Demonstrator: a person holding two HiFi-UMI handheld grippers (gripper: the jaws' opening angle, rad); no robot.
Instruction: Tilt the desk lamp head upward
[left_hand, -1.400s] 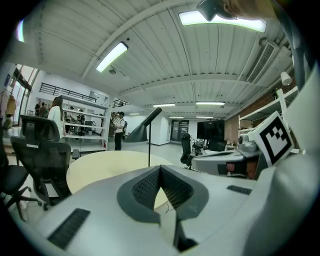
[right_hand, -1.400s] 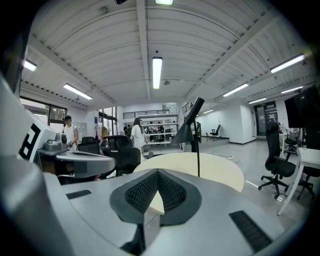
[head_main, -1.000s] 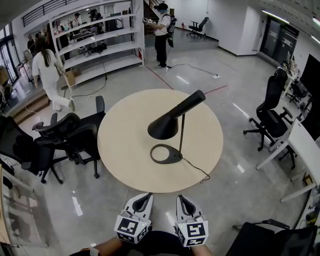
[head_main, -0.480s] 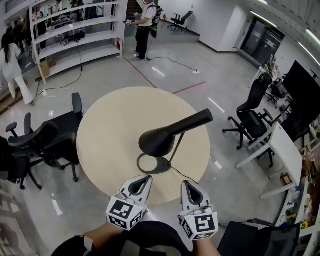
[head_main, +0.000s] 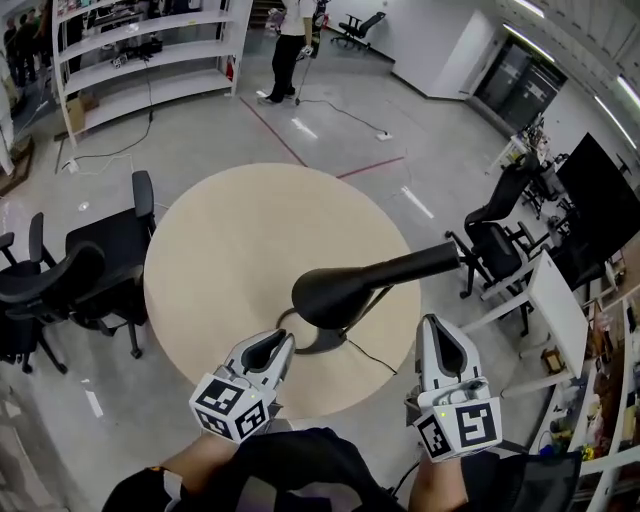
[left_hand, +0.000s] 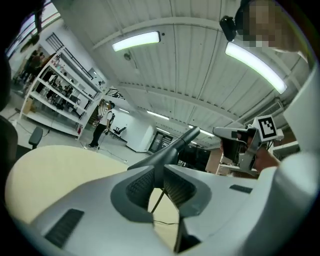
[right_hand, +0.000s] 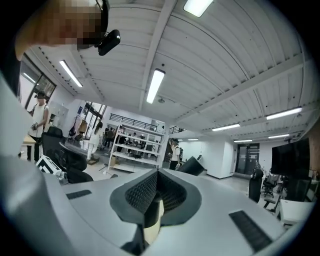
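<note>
Since a second ago, both my grippers have come up to flank the lamp (head_main: 338, 296). My left gripper (head_main: 279, 342) has just been opening and is slightly released, gripping nothing. My right gripper (head_main: 433, 326) is clenched and empty. The lamp stands on the table (head_main: 215, 250) near my edge. Its head runs from the shade at lower left to the tail at upper right.

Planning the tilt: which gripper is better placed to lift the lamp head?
Left, likely. The left gripper points straight at the lamp head, jaws just opening, nothing between them; the right gripper is off by its rear end, jaws together.
</note>
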